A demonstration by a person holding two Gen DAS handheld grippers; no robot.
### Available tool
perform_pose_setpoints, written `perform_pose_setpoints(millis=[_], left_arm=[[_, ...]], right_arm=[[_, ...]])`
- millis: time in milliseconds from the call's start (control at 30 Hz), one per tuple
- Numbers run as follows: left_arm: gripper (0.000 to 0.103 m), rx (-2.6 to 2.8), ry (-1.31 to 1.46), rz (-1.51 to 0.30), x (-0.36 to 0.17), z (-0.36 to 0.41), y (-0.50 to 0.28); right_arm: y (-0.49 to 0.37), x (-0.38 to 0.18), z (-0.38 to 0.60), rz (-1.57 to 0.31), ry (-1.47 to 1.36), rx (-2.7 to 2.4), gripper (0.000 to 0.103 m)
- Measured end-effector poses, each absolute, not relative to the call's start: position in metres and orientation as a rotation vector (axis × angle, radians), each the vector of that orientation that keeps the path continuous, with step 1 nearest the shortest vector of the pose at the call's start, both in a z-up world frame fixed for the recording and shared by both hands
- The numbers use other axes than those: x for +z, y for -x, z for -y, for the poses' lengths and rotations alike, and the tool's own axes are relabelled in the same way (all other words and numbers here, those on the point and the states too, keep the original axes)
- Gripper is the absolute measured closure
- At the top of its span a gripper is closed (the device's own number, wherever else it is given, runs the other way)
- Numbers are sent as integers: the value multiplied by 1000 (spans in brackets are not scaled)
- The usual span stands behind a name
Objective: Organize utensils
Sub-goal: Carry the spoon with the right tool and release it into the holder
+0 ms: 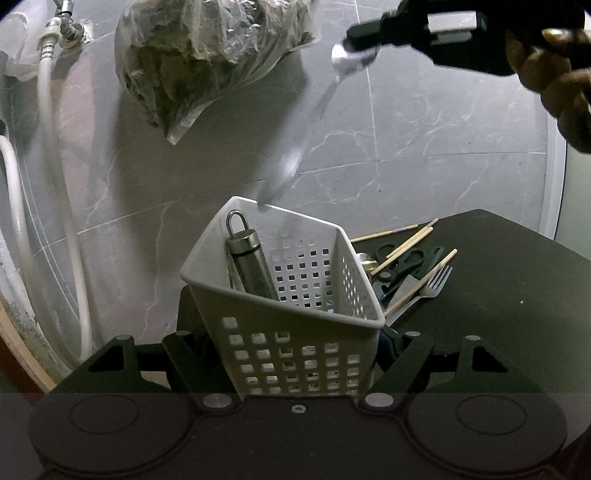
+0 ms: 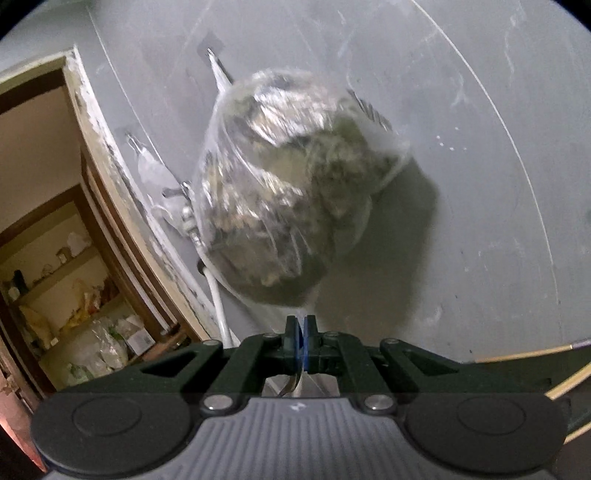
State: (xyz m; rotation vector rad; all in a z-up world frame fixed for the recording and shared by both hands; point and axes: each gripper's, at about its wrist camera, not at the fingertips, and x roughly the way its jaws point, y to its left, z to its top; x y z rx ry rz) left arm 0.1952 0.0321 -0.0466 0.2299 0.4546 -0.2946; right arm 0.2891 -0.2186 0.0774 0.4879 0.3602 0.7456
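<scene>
A white perforated plastic caddy (image 1: 295,295) sits between the spread fingers of the left hand-held gripper (image 1: 295,354), which closes on its lower walls; it stands tilted on a dark bench (image 1: 498,277). Inside, a steel cylindrical tool with a loop end (image 1: 247,258) leans upright, loop toward 12 o'clock.

Above the caddy, the right hand-held gripper (image 1: 364,31) enters from 1 o'clock, its fingers pressed together on one end of a metal utensil (image 1: 314,114). The utensil is motion-blurred; its long axis runs from the grip at 1 o'clock down toward 7 o'clock, its lower tip at the caddy's far rim. In the right wrist view, blue pads (image 2: 303,343) pinch a sliver of metal.

At 3 o'clock of the caddy, loose on the bench, lie a fork (image 1: 430,290) with tines toward 1 o'clock, black-handled scissors (image 1: 404,262), and wooden chopsticks (image 1: 402,251) angled toward 2 o'clock.

A clear plastic bag (image 1: 207,55) hangs on the grey marble-tiled wall (image 1: 424,122); a white hose (image 1: 55,184) runs at 9 o'clock. No writing is legible.
</scene>
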Motion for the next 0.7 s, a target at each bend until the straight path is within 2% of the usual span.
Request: perform_pose_setpoints(millis=[700], left_arm=[[25,-296,-230,-454,-47,-33,-195]], right_arm=[[-295,37,160,-535,-209,763,98]])
